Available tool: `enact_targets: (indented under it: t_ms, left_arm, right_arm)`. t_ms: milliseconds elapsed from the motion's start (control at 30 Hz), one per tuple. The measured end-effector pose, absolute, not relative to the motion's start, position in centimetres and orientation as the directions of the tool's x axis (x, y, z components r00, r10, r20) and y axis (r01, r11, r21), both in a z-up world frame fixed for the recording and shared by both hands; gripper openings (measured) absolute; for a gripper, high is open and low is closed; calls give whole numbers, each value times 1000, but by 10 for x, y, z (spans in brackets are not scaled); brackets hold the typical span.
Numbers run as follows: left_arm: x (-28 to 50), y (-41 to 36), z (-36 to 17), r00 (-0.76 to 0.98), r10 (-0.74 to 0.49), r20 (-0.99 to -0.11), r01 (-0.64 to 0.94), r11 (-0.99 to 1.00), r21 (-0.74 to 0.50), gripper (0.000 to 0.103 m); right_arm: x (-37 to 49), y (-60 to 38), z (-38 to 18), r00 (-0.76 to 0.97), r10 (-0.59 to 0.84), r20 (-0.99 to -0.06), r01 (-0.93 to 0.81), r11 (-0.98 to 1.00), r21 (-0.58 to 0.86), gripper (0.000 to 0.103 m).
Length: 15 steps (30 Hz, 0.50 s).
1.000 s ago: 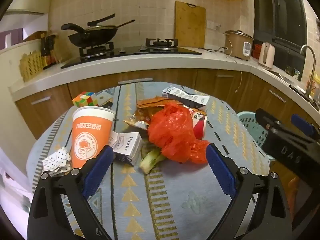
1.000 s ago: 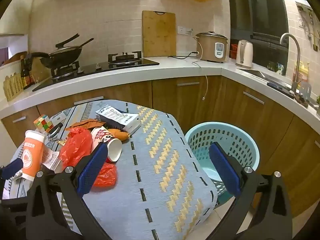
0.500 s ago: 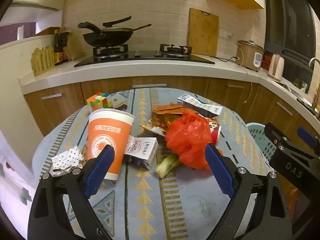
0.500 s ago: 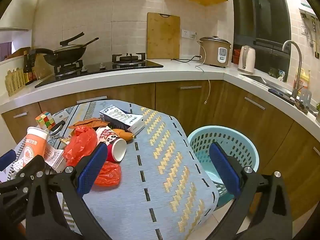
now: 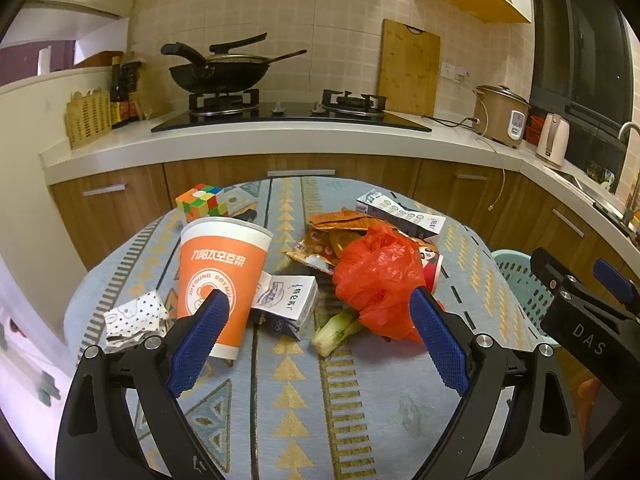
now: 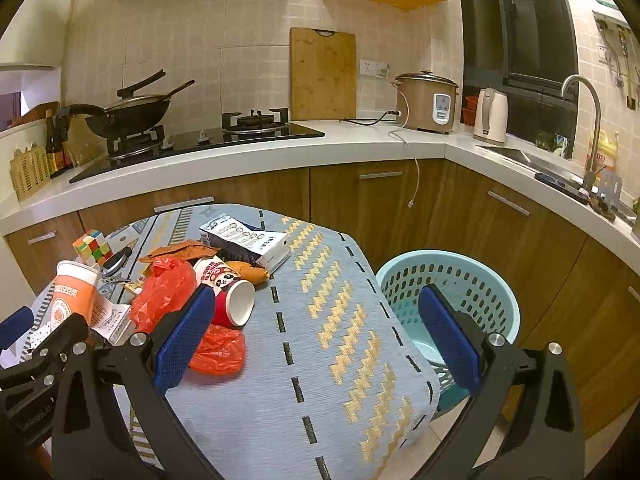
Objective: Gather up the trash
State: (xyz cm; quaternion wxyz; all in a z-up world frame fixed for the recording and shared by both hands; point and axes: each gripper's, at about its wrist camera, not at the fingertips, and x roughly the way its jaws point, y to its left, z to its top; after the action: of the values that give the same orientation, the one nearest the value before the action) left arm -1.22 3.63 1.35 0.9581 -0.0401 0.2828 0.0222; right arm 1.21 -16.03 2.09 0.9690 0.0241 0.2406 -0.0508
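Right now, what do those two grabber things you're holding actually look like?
Both look alike: the left claw and right claw have black angular frames with silver bolts and two long fingers faced with blue dimpled pads. White letters "DAS" mark the side of the right claw where it shows in the left view.

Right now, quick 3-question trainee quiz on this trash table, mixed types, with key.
1. True or false: the left tool is shut on the orange paper cup.
2. Multiple choice: the red panda cup is A) upright, B) lying on its side, C) inside the basket.
3. Fill in: the blue basket stands on the floor beside the table, on the ____ tool's side.

Key: 1 false, both tools are open and hold nothing, the right tool included. 2 B, mouth toward the right wrist camera. 3 right.
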Motion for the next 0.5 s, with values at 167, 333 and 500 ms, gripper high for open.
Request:
enact_targets:
  t_ms: [167,333,500]
  left_arm:
    - [-12,39,14,839,27,-543,-77,995,-69,89]
    - [-12,41,14,839,34,-543,-85,994,-70,89]
    - [-13,44,13,840,37,-541,-92,993,-75,89]
  right_arm:
    - [13,-159,20,876,-83,-474,106,994,22,96]
    - [12,-157,21,878,-78,-472,101,995,23,96]
    - [11,-152,21,879,-66,-472,88,996,23,96]
